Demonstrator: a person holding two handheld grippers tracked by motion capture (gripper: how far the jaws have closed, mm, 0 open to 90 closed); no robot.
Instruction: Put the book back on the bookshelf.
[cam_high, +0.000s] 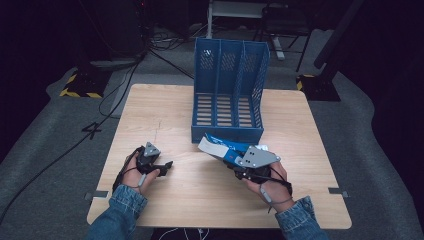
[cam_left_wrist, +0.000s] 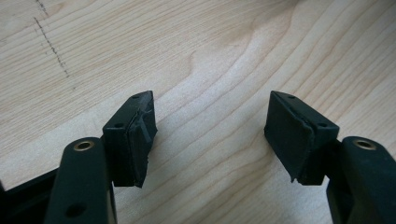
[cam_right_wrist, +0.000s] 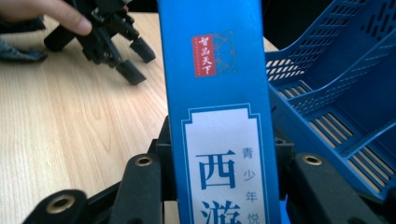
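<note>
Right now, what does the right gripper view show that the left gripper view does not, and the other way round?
Right gripper view: a blue book clamped between the right gripper's jaws, the blue file rack beside it, and the left gripper farther off. Left gripper view: the left gripper's open jaws close up, nothing between them, and a faint dotted line on the wood. Both: the wooden table.

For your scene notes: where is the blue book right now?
In the high view the book is held in the right gripper, lifted over the table right of centre, just in front of the blue file rack.
</note>
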